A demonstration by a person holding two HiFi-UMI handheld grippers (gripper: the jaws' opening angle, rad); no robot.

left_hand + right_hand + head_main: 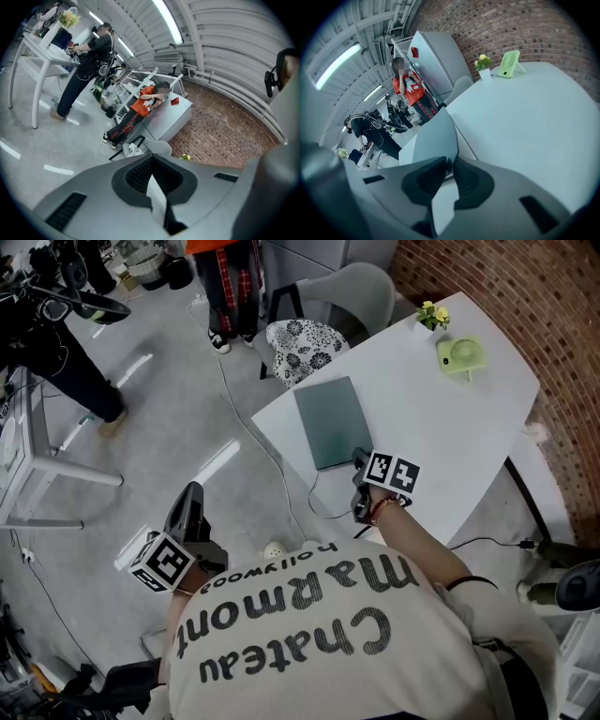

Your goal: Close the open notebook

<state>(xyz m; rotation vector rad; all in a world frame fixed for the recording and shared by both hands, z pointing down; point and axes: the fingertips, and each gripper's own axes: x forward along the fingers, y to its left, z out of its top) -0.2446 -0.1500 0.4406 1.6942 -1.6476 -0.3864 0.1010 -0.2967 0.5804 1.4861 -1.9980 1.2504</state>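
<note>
Head view: the notebook (332,421) lies flat, cover down, near the desk (450,427) corner.
The right gripper (360,461) sits at the notebook's near corner, probably where it would hold the cover. The left gripper (192,495) hangs idle off the desk, over the floor. Left gripper view: jaws together and empty, with the notebook out of frame. Right gripper view: jaws a crack apart, the notebook's corner at their tips. Whether the pads touch it is hard to tell.

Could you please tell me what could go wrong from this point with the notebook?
The right tool is at the notebook's near corner, so pulling away could drag or reopen it. The notebook lies close to the table's edge, so a nudge might push it off.
</note>
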